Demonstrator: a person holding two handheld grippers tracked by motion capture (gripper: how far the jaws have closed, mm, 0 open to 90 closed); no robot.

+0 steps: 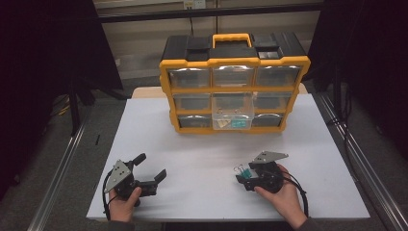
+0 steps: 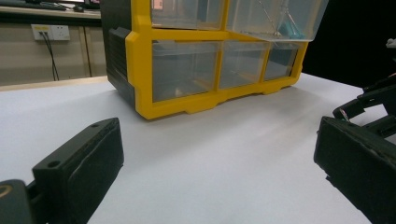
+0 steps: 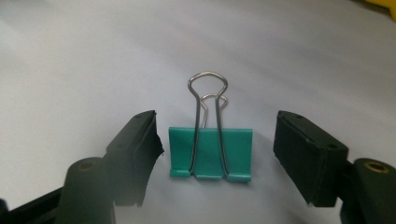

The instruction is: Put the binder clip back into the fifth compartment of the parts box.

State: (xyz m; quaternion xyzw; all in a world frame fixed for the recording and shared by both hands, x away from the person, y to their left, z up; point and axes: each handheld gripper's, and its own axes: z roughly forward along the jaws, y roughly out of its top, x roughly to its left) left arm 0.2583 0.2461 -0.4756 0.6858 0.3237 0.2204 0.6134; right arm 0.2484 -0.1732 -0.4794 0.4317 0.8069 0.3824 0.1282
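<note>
Green binder clip [image 3: 210, 153] lying on white table [image 1: 202, 149], between spread jaws of right gripper [image 3: 215, 158], untouched. Better to center, then close on the body. Left gripper [image 1: 150, 168] at 8 o'clock, spread, empty.

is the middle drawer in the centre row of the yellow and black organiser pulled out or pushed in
Pulled out: the clear plastic middle drawer juts forward of the yellow and black organiser front, overhanging the bottom row.

L claw [image 2: 215, 168]: bare table [image 1: 202, 159] ahead; drawer cabinet [image 1: 234, 82] blocks beyond.
R claw [image 3: 217, 158]: binder clip [image 3: 210, 151] btwn jaws.
</note>
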